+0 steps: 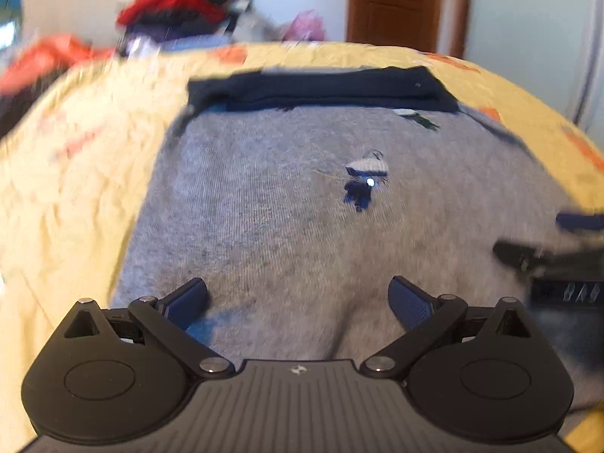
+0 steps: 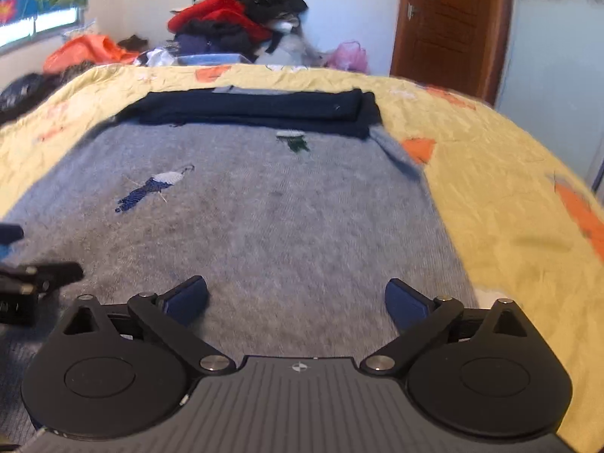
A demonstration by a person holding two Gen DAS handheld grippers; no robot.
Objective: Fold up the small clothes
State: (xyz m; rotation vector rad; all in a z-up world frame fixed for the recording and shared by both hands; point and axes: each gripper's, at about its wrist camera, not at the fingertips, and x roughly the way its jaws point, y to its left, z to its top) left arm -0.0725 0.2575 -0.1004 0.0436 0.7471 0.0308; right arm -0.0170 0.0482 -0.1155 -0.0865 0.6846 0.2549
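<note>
A grey knitted sweater [image 1: 287, 219] with a navy band [image 1: 324, 88] at its far end lies flat on the yellow bedspread [image 1: 75, 158]. Small embroidered figures mark its front, one blue and white [image 1: 364, 179], one green [image 2: 294, 141]. My left gripper [image 1: 298, 300] hovers open over the sweater's near part, nothing between its blue pads [image 1: 188, 302]. My right gripper [image 2: 296, 300] is open too, above the same sweater [image 2: 264, 219], nearer its right edge. Each gripper shows at the other view's side: the right gripper [image 1: 547, 260] and the left gripper [image 2: 34, 279].
A heap of red, black and dark clothes [image 2: 234, 19] sits beyond the bed, with orange fabric [image 2: 87, 51] to its left and a pink bag [image 2: 349, 56]. A brown door [image 2: 449, 26] stands at the back right. The bedspread [image 2: 509, 196] extends right of the sweater.
</note>
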